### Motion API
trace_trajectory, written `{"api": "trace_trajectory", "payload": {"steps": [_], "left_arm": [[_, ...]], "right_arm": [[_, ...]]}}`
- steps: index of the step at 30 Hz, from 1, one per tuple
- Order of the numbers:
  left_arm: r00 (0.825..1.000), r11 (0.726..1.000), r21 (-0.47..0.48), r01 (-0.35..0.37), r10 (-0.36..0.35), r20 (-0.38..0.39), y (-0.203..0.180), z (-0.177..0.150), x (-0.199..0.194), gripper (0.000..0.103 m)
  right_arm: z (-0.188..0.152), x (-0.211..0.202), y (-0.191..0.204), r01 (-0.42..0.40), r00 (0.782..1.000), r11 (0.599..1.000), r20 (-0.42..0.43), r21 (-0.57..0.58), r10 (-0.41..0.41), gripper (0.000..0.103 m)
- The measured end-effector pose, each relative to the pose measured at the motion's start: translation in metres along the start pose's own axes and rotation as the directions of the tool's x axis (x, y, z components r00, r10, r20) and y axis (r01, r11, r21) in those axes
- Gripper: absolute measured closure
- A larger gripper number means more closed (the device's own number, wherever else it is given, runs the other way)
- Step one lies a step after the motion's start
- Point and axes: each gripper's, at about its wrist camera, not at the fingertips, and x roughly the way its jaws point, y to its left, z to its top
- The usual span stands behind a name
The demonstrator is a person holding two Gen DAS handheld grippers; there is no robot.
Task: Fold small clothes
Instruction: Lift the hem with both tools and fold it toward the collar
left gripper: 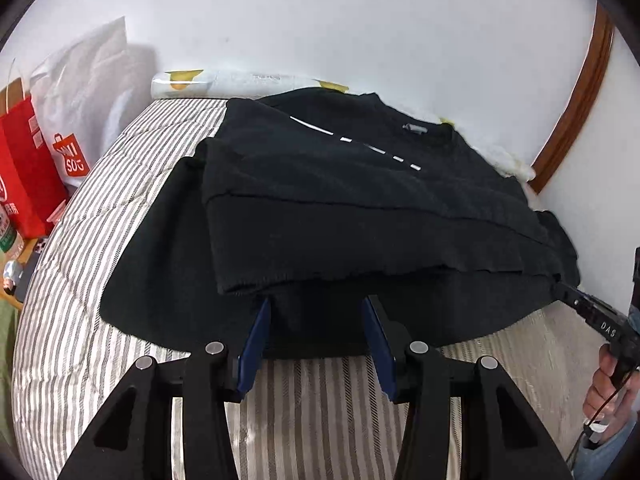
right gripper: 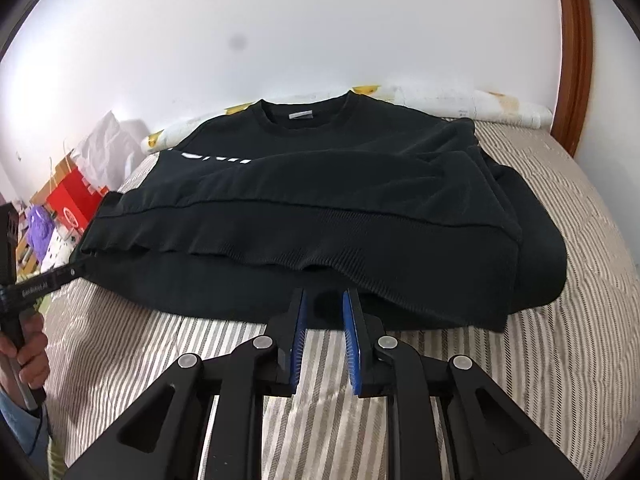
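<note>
A black sweatshirt (left gripper: 340, 208) with white print lies on the striped bed, its ribbed hem folded up over the body toward the collar. It also shows in the right wrist view (right gripper: 320, 216). My left gripper (left gripper: 316, 304) is open, its blue pads just under the near folded edge, with dark cloth between and below them. My right gripper (right gripper: 325, 298) is open with a narrower gap, its tips at the near hem edge. Each gripper also shows in the other view: the right gripper's tip (left gripper: 576, 300) and the left gripper's tip (right gripper: 74, 272) both touch the sweatshirt's edges.
The striped quilt (left gripper: 120, 216) covers the bed. A rolled white pillow (left gripper: 240, 82) lies along the white wall. Red and white shopping bags (left gripper: 28, 168) stand left of the bed. A wooden headboard (right gripper: 572, 52) curves at the right.
</note>
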Motion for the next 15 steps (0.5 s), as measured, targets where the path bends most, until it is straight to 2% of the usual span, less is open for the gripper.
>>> {"api": "trace_trajectory", "payload": {"steps": [4,11,15], "left_arm": [[0.999,0.998,0.038,-0.051,0.051,0.001,-0.006,0.002,0.01,0.058],[0.989,0.984,0.102,-0.148,0.144,0.045,-0.017,0.012,0.025,0.058],[0.981,0.976,0.119,-0.181,0.171,0.086,-0.02,0.024,0.028,0.056]], "right_arm": [[0.003,0.014,-0.004,0.021,0.999,1.0,-0.032,0.021,-0.02,0.087],[0.012,0.025,-0.005,0.064,0.998,0.998,-0.014,0.021,-0.064,0.09],[0.02,0.036,-0.009,0.076,0.997,0.997,-0.017,0.023,-0.075,0.093]]}}
